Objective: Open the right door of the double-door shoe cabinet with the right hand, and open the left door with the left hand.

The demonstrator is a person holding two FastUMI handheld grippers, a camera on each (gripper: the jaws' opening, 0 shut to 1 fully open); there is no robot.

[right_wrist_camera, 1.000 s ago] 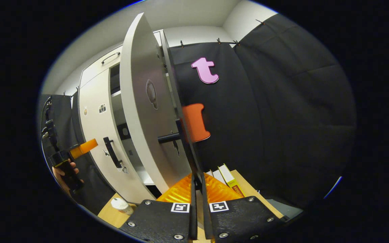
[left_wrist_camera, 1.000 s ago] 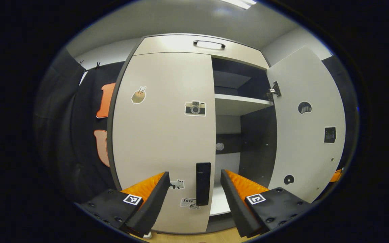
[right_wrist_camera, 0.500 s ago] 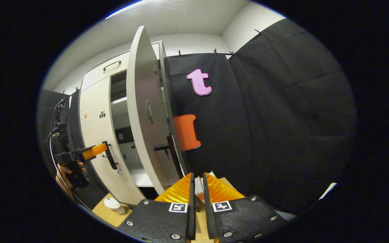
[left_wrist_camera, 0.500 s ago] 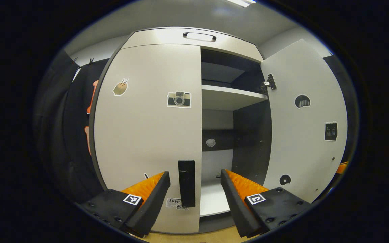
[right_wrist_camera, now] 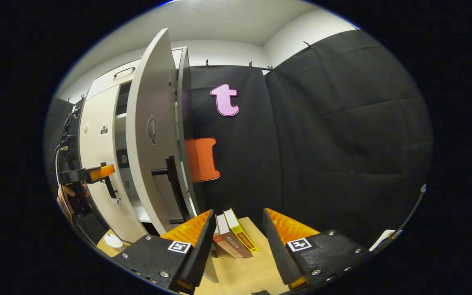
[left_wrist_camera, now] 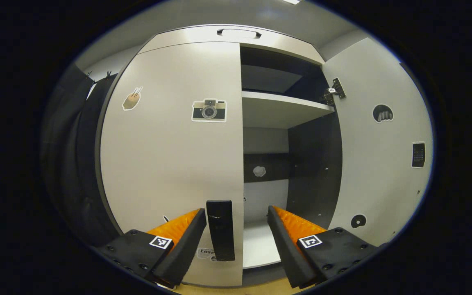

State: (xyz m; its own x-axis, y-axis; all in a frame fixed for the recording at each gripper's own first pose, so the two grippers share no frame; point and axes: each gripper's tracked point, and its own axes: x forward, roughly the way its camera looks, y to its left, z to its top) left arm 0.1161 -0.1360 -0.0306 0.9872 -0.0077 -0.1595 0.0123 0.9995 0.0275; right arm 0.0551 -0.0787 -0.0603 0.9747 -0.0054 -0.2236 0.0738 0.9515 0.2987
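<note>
While the right door [left_wrist_camera: 379, 143] stands swung wide open, the left door [left_wrist_camera: 170, 159] is shut flush against the cabinet [left_wrist_camera: 260, 41]. Seen from the left gripper view, the left gripper [left_wrist_camera: 236, 237] has its fingers spread apart around the left door's black handle [left_wrist_camera: 220, 235], which sits nearer the left finger; contact cannot be told. Shelves [left_wrist_camera: 281, 108] show inside the open half. Seen from the right gripper view, the right gripper [right_wrist_camera: 236, 237] has its fingers parted and holds nothing, off to the side of the right door [right_wrist_camera: 150, 139] and its handle [right_wrist_camera: 170, 180]. Books [right_wrist_camera: 234, 237] lie on the wooden floor [right_wrist_camera: 244, 270] between its fingers. Farther left, a hand [right_wrist_camera: 70, 196] holds the left gripper [right_wrist_camera: 96, 173] by the left handle [right_wrist_camera: 108, 185].
</note>
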